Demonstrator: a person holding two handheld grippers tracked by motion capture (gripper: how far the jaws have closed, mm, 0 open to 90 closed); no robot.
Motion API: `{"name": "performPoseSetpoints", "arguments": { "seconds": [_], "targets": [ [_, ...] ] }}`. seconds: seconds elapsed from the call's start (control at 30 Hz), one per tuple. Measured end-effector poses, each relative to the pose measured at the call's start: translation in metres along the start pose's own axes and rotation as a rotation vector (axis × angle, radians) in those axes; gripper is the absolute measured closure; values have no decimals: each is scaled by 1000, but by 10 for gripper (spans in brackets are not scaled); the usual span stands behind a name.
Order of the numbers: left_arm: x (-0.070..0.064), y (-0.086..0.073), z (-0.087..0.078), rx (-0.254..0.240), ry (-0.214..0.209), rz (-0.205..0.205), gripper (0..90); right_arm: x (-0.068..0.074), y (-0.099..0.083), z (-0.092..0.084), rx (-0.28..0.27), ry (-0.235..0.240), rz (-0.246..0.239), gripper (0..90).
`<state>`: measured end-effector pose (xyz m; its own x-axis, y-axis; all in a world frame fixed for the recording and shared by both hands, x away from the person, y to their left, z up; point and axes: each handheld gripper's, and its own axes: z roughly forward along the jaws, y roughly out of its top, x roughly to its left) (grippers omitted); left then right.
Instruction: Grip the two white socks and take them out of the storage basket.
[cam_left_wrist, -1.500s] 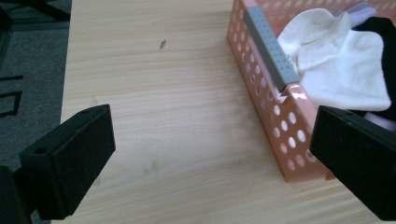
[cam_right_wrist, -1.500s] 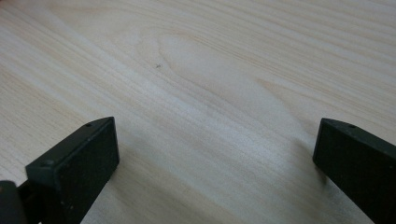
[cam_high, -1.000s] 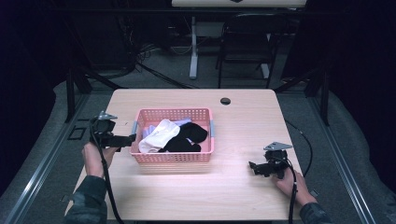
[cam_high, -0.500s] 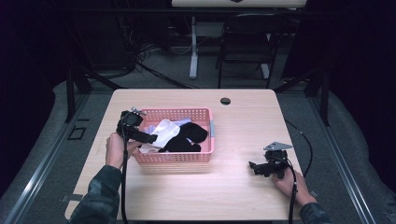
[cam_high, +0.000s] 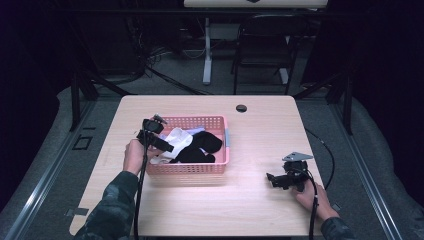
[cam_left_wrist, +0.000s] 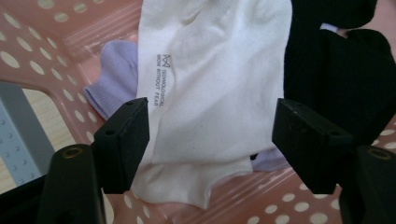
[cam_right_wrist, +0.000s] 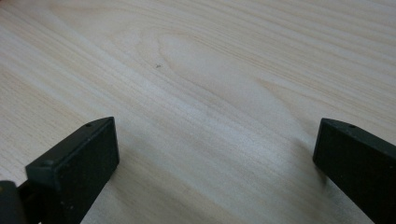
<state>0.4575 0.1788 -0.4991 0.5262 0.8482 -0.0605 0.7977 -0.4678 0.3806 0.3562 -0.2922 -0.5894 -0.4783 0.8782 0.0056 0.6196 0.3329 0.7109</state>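
Note:
A pink perforated basket (cam_high: 192, 168) stands left of the table's middle and holds socks. My left gripper (cam_high: 169, 146) reaches into its left end. In the left gripper view its jaws (cam_left_wrist: 212, 135) straddle a white sock (cam_left_wrist: 215, 74) with small printed lettering. They have just been closing, with the sock between them but the pads still apart from it. A lavender sock (cam_left_wrist: 116, 79) lies under the white one, and black socks (cam_left_wrist: 341, 70) lie to its right. My right gripper (cam_high: 273, 179) rests low at the table's right with open jaws (cam_right_wrist: 215, 154) over bare wood.
A small dark round spot (cam_high: 241, 108) marks the table (cam_high: 260, 135) near its far edge. A grey clip (cam_left_wrist: 18, 135) sits on the basket's wall. Chairs and table legs stand on the dark floor beyond.
My left hand has moved right from beside the basket to over its left end and dipped in. The right hand has kept still.

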Motion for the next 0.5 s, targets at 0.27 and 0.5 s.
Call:
{"name": "performPoseSetpoints", "arguments": {
  "seconds": [0.27,0.5],
  "targets": [
    [2,6,14,51,10,-53,346,0,0,0,0,0,0,0],
    [4,6,17,71,-1,-45,461,0,0,0,2,-4,-2,0]
  ]
}}
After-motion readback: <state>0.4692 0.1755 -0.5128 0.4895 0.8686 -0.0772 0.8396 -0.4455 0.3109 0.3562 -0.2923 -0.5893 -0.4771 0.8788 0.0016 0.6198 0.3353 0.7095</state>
